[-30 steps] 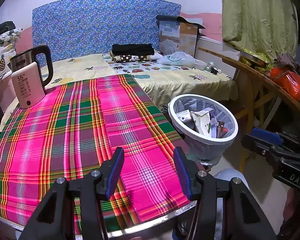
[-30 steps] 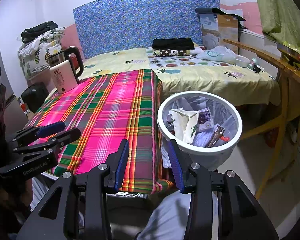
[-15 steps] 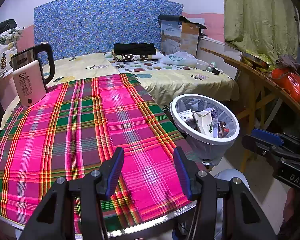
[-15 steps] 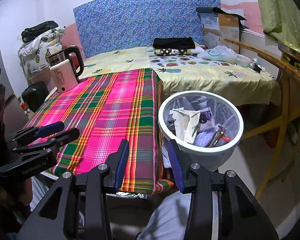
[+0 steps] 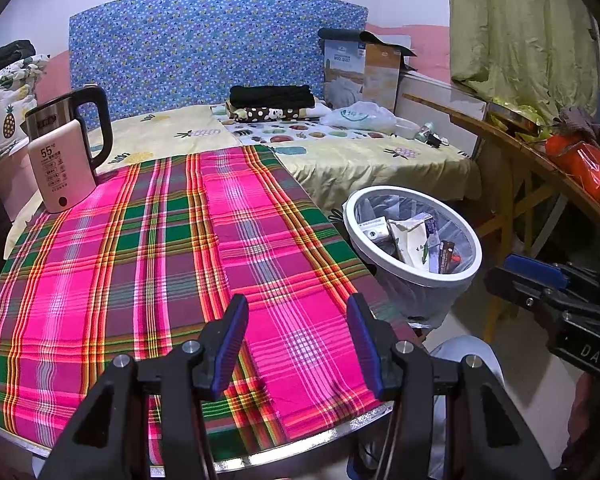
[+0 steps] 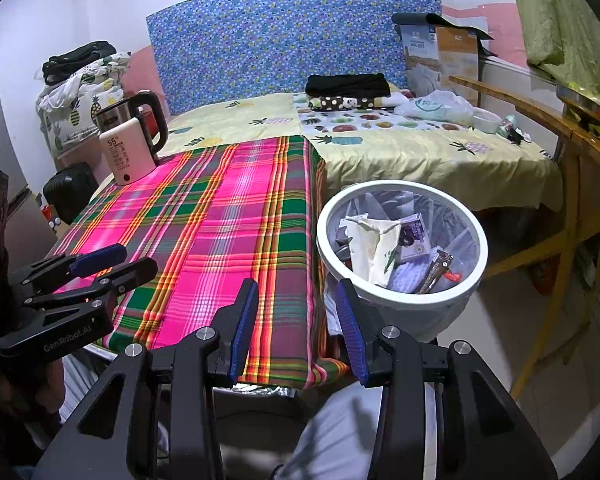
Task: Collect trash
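Both your grippers hang with jaws apart and empty. The trash bin sits at one o'clock off your right gripper, nearer than your left gripper.

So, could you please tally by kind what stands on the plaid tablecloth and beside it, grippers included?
Kettle: 1
Trash bin, beside the table, holding wrappers: 1
Grippers, both open and empty: 2, left gripper and right gripper
Total: 4
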### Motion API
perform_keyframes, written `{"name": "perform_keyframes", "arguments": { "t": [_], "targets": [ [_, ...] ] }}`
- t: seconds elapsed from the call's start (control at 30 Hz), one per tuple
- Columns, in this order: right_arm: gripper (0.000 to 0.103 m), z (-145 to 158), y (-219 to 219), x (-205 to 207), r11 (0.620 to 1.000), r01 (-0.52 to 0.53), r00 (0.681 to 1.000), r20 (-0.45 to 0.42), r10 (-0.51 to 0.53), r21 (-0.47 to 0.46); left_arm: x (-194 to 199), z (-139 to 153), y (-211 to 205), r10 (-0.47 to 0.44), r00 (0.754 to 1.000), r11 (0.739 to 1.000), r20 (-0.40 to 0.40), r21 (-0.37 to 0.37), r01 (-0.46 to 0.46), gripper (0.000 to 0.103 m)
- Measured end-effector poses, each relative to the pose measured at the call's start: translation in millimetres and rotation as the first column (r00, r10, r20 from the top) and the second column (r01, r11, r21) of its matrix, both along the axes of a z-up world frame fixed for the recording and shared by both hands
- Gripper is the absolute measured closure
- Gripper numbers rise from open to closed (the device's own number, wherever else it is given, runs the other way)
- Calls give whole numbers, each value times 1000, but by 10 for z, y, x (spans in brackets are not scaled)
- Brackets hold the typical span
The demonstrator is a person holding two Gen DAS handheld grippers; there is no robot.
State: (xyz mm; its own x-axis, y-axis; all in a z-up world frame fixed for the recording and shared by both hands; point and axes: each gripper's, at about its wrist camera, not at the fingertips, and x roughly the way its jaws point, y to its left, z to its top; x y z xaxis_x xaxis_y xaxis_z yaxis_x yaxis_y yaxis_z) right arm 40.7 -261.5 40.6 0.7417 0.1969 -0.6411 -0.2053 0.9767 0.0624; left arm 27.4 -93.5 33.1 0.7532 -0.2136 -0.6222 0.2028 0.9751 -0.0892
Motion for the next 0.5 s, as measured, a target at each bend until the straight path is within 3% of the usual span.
{"name": "perform_keyframes", "arguments": {
  "t": [0.5],
  "targets": [
    [61, -52, 42, -28, 1000, -1, 1000, -4, 1, -1, -11, -31, -73, -3, 1000, 999, -7, 50, 3, 50]
  ]
}}
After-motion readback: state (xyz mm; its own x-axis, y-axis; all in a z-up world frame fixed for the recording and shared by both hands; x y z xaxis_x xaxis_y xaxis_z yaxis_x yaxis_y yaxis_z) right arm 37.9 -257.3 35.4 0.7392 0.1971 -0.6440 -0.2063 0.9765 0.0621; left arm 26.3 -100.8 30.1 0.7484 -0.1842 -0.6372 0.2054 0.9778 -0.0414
